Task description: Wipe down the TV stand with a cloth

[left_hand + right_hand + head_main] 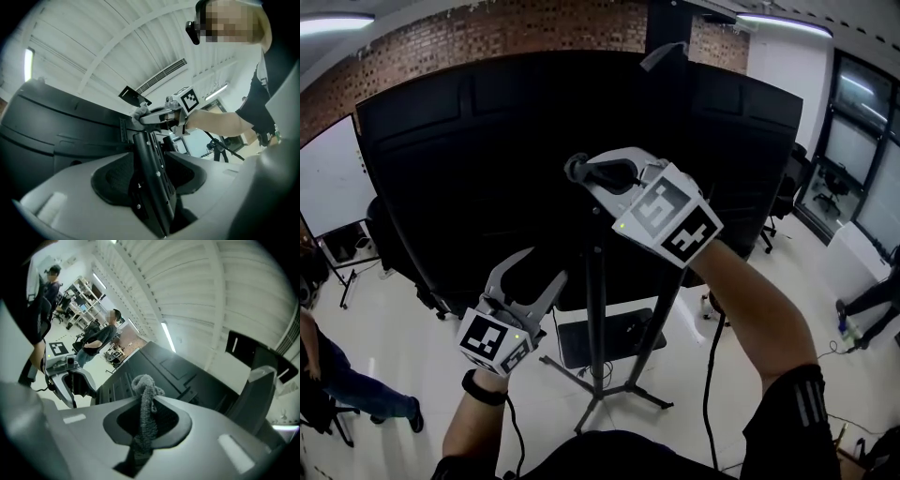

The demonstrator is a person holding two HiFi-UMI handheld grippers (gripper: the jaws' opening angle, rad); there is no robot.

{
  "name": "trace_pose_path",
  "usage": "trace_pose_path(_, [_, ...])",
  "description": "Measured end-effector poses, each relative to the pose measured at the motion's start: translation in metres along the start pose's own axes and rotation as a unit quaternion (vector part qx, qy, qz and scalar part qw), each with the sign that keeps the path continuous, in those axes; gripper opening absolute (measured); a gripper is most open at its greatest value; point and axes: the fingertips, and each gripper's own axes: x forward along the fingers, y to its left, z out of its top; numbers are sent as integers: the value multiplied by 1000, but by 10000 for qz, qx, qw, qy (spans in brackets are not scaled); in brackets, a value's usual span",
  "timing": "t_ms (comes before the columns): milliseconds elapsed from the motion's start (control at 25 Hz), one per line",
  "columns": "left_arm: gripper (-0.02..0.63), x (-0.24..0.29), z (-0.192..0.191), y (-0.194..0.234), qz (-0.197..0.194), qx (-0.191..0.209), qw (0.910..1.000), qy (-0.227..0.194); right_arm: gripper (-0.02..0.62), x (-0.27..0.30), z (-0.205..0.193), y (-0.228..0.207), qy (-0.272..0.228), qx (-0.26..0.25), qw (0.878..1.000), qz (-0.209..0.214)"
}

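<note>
Where the right gripper (592, 174) sits high, at the top of the stand post (596, 300) behind the black TV (469, 159): jaws closed on the grey cloth (143, 385), pinched upright, its tuft past the tips. Left gripper (539, 274): lower, just left of the post; jaws part-spread, pinching nothing; the post lines up with their gap in the left gripper view. Stand legs: on white floor (422, 337).

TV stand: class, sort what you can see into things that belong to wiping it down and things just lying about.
Belongs to the job:
TV stand
grey cloth, clamped in the right tool
TV on the stand

Just lying about:
whiteboard
office chair
bystander at the left
</note>
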Motion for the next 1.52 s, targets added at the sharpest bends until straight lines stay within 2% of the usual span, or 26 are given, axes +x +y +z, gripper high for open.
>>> trace_pose_path(120, [232, 6, 1, -6, 21, 18, 10000, 4, 29, 12, -16, -1, 70, 546, 9974, 462])
trace_pose_path(200, [232, 10, 0, -9, 47, 33, 10000, 32, 28, 14, -21, -3, 10, 794, 9951, 597])
trace_pose_path(400, [232, 18, -3, -11, 150, 66, 9998, 83, 28, 9, -38, -19, 46, 765, 9962, 417])
trace_pose_path(520, [232, 24, -6, -12, 213, 56, 9997, 115, 28, 3, -47, -25, -97, 884, 9954, 351])
trace_pose_path(640, [232, 29, -11, -13, 270, 47, 9995, 172, 28, -6, -52, -26, -287, 769, 9965, 170])
trace_pose_path(800, [232, 35, -20, -16, 281, 69, 9993, 222, 28, -17, -57, -19, -404, 249, 9987, -161])
trace_pose_path(960, [232, 37, -25, -19, 328, 72, 9990, 293, 28, -20, -62, -3, -366, -860, 9937, -621])
trace_pose_path(1160, [232, 41, -24, -25, 433, 109, 9984, 341, 28, -27, -56, 22, -396, -2158, 9707, -984])
trace_pose_path(1360, [232, 37, -31, -28, 596, 114, 9974, 388, 29, -18, -58, 54, -418, -3286, 9386, -971])
trace_pose_path(1440, [232, 38, -30, -30, 689, 96, 9967, 419, 29, -17, -61, 60, -469, -3527, 9298, -942])
trace_pose_path(1520, [232, 38, -30, -32, 779, 83, 9959, 445, 29, -17, -63, 61, -574, -3572, 9276, -934])
